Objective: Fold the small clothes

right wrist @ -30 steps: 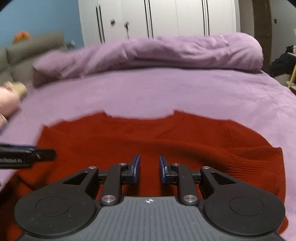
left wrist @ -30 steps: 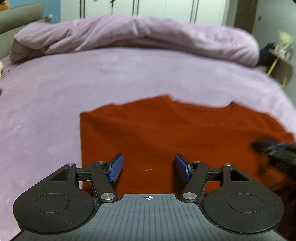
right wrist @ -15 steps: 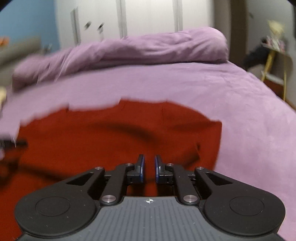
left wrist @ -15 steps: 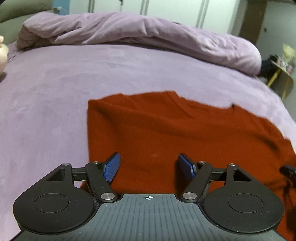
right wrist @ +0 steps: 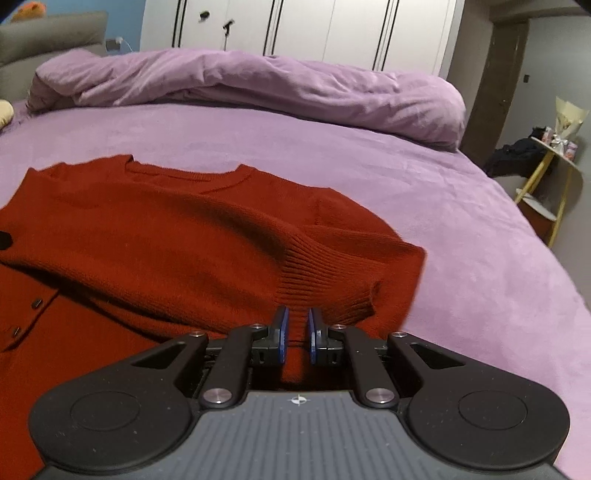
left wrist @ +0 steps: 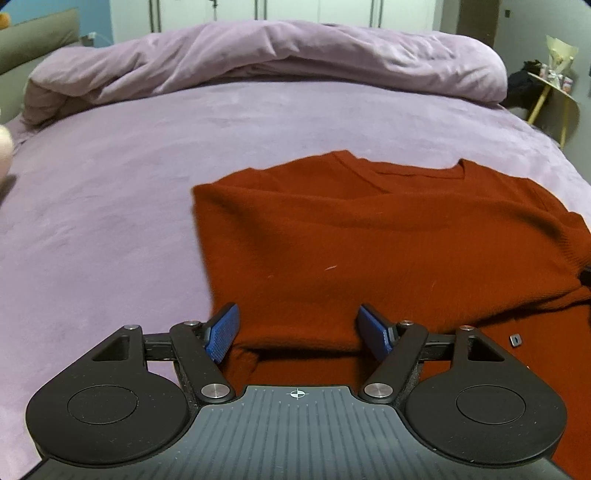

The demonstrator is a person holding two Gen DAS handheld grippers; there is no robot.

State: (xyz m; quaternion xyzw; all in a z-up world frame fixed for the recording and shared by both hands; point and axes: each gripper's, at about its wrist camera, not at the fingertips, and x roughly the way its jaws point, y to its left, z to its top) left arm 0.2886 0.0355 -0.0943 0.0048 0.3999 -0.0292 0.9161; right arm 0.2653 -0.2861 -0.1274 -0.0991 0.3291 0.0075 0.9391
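Note:
A rust-red knit sweater (left wrist: 369,240) lies on the purple bed, neckline toward the far side; it also shows in the right wrist view (right wrist: 166,240). My left gripper (left wrist: 297,332) is open, its blue pads wide apart over the sweater's near left part, where a fold of fabric lies between them. My right gripper (right wrist: 296,334) is shut on the sweater's ribbed cuff (right wrist: 325,291) and holds that sleeve lifted over the body. Small dark buttons (right wrist: 36,303) show on the lower left fabric.
The purple bedsheet (left wrist: 110,221) spreads to the left and far side. A bunched purple duvet (left wrist: 258,55) lies across the far end. White wardrobe doors (right wrist: 295,33) stand behind. A yellow side table (right wrist: 550,177) stands right of the bed.
My right gripper has closed on the ribbed cuff and carried the sleeve inward over the sweater body. My left gripper stayed open and shifted left along the sweater's near edge.

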